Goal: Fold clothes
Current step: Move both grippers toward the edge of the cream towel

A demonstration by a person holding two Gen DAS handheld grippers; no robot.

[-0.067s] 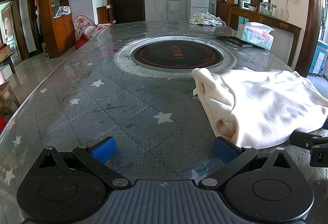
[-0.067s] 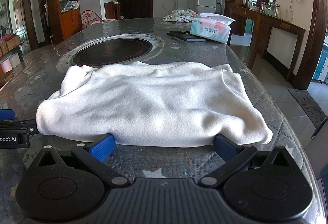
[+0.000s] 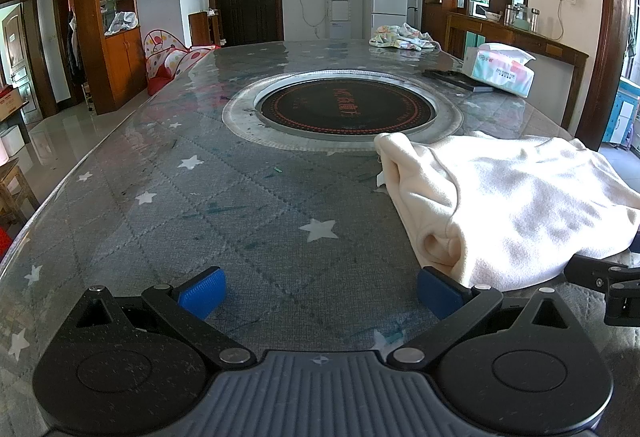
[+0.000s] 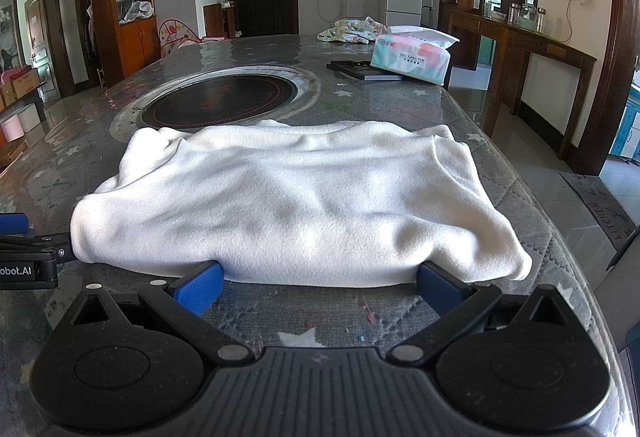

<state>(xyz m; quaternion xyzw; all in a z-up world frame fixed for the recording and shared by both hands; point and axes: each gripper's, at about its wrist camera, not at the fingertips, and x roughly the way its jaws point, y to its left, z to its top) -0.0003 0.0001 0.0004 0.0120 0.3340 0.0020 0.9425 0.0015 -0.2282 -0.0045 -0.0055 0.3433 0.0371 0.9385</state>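
Note:
A cream fleece garment (image 4: 296, 201) lies folded in a soft rectangle on the grey star-patterned table (image 3: 240, 221). In the left wrist view it (image 3: 512, 205) sits at the right. My right gripper (image 4: 318, 287) is open and empty, its blue fingertips (image 4: 198, 287) just at the garment's near edge. My left gripper (image 3: 320, 293) is open and empty over bare table, left of the garment's near left corner. Each gripper shows at the edge of the other's view.
A round black cooktop (image 3: 346, 109) is set in the table's middle. A tissue pack (image 4: 412, 55), a flat black item (image 4: 360, 71) and a bundle of patterned cloth (image 4: 352, 31) lie farther back. The table's right edge (image 4: 560, 237) is close to the garment.

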